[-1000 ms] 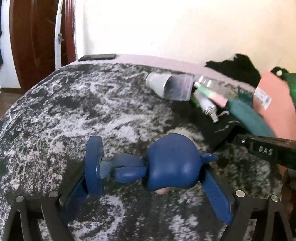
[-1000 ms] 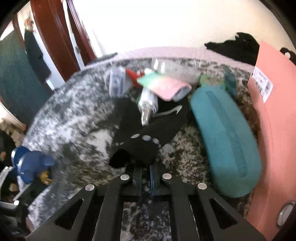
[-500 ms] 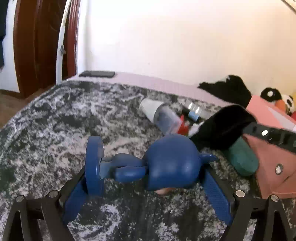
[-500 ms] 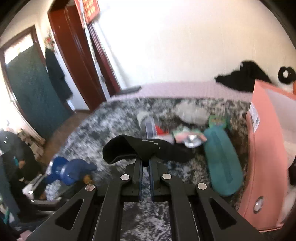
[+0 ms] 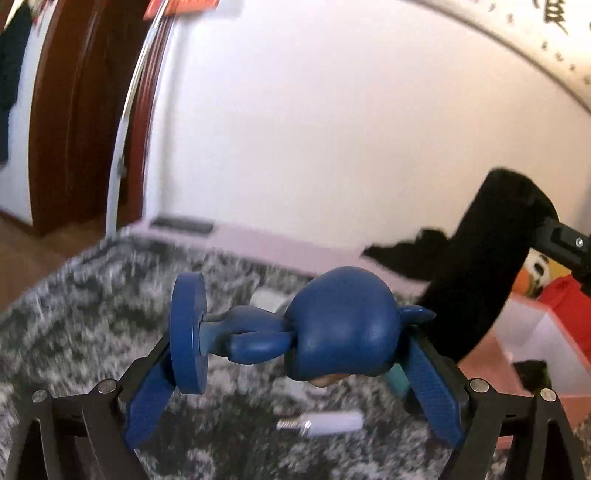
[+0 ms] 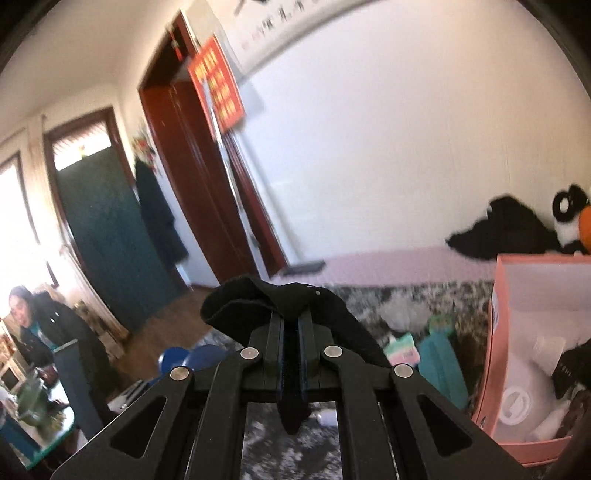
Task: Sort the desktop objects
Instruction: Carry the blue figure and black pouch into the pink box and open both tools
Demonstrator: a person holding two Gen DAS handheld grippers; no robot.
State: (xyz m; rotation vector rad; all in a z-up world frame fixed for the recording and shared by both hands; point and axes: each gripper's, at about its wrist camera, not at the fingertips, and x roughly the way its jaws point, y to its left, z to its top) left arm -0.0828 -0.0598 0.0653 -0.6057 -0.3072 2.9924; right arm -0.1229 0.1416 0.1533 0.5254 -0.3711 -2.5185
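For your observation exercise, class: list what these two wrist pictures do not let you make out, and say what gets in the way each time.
- Left wrist view: the blue figurine's face points away from the camera.
- Left wrist view: the rug and the small white screw-ended thing on it are blurred.
- Right wrist view: the black cloth covers the tips of the right tongs.
- Right wrist view: the pink box's contents are cut off by the edge.

Nothing legible: the red rectangular paper sign (image 6: pixel 216 86) on the doorframe carries blurred gold characters; the white wall scroll (image 6: pixel 273 22) shows unreadable black brush marks.
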